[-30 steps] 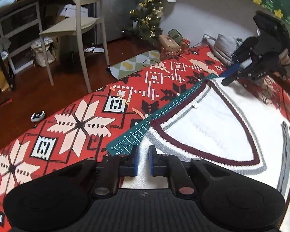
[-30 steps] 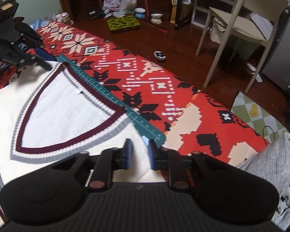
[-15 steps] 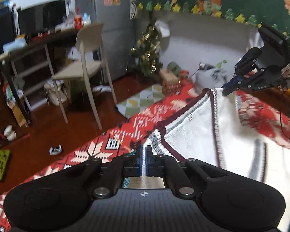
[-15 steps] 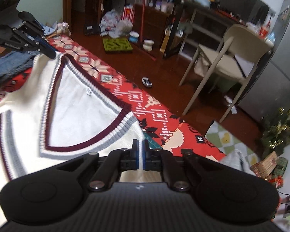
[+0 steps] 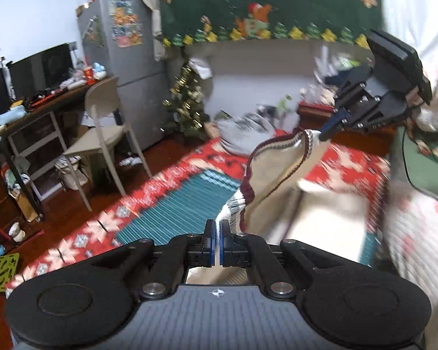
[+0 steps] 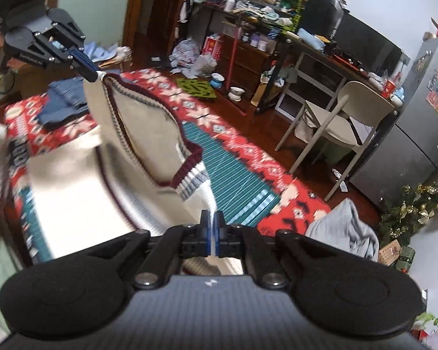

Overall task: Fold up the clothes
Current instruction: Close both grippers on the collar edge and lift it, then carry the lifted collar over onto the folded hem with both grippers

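A white V-neck sweater (image 5: pixel 277 169) with maroon and grey trim hangs lifted above the green cutting mat (image 5: pixel 184 201) on the red patterned tablecloth (image 5: pixel 350 160). My left gripper (image 5: pixel 217 230) is shut on one shoulder edge beside the collar. My right gripper (image 5: pixel 324 135) shows at the upper right, pinching the other shoulder. In the right wrist view my right gripper (image 6: pixel 211 218) is shut on the sweater (image 6: pixel 137 134), and the left gripper (image 6: pixel 94 76) holds the far shoulder at upper left. The collar sags between them, and the sweater's body trails down onto the table. The frames are motion-blurred.
A grey garment (image 6: pixel 344 233) lies at one end of the table and blue clothes (image 6: pixel 61 102) at the other. A beige chair (image 5: pixel 102 137), a cluttered desk (image 5: pixel 43 102), a fridge (image 5: pixel 125 58) and a small Christmas tree (image 5: pixel 189 105) stand on the wooden floor beside the table.
Both grippers went from open over the flat sweater to shut on its shoulders. They have since risen, lifting the collar end off the mat.
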Available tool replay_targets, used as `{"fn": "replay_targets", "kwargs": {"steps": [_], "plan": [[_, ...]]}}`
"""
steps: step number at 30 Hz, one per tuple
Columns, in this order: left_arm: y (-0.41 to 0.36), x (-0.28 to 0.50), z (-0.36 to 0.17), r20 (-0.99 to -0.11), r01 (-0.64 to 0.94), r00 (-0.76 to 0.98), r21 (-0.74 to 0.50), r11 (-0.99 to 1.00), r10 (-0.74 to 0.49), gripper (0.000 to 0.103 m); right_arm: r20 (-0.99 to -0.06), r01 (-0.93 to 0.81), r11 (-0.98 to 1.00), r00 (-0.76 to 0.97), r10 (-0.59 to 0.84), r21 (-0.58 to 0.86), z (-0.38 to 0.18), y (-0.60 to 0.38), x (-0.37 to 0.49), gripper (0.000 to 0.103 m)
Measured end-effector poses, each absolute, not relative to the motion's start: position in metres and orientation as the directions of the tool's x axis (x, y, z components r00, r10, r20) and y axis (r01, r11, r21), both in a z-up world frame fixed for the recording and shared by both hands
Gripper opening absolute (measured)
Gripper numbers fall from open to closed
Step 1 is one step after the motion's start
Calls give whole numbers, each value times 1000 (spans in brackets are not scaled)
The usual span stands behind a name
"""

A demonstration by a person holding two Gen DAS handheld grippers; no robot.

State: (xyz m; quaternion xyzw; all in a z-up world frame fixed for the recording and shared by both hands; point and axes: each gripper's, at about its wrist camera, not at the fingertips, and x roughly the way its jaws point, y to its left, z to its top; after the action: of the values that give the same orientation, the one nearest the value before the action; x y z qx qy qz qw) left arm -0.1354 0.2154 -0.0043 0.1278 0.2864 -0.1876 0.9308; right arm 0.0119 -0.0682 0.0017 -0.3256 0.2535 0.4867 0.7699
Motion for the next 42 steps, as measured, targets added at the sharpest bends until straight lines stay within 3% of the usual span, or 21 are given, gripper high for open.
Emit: {"fn": "replay_targets", "kwargs": {"steps": [8, 15, 19, 26, 28, 34, 38, 42], "plan": [[178, -181, -63, -664, 463, 693, 112, 879, -280, 2, -778, -940, 243, 336, 531, -240, -55, -96, -72, 2], [166, -185, -125, -758, 419, 617, 93, 903, -208, 2, -841, -947, 255, 297, 453, -197, -119, -94, -79, 2], [171, -185, -135, -781, 396, 595, 80, 915, -189, 9, -853, -939, 312, 278, 442, -144, -119, -103, -66, 4], [195, -191, -119, -788, 344, 584, 22, 939, -196, 12, -864, -905, 423, 245, 439, -42, -111, -124, -39, 7], [208, -191, -114, -779, 292, 604, 17, 956, -170, 19, -852, -870, 493, 257, 457, 2, -104, -137, -23, 9], [263, -181, -98, -713, 50, 683, -174, 983, -161, 24, -790, -719, 676, 313, 527, 165, -92, -161, 26, 13], [287, -159, -97, -658, -92, 736, -329, 940, -159, 34, -754, -614, 740, 339, 562, 276, -101, -163, 52, 19], [304, -136, -109, -652, -190, 740, -441, 877, -167, 35, -727, -509, 776, 361, 585, 372, -117, -159, 75, 26]]}}
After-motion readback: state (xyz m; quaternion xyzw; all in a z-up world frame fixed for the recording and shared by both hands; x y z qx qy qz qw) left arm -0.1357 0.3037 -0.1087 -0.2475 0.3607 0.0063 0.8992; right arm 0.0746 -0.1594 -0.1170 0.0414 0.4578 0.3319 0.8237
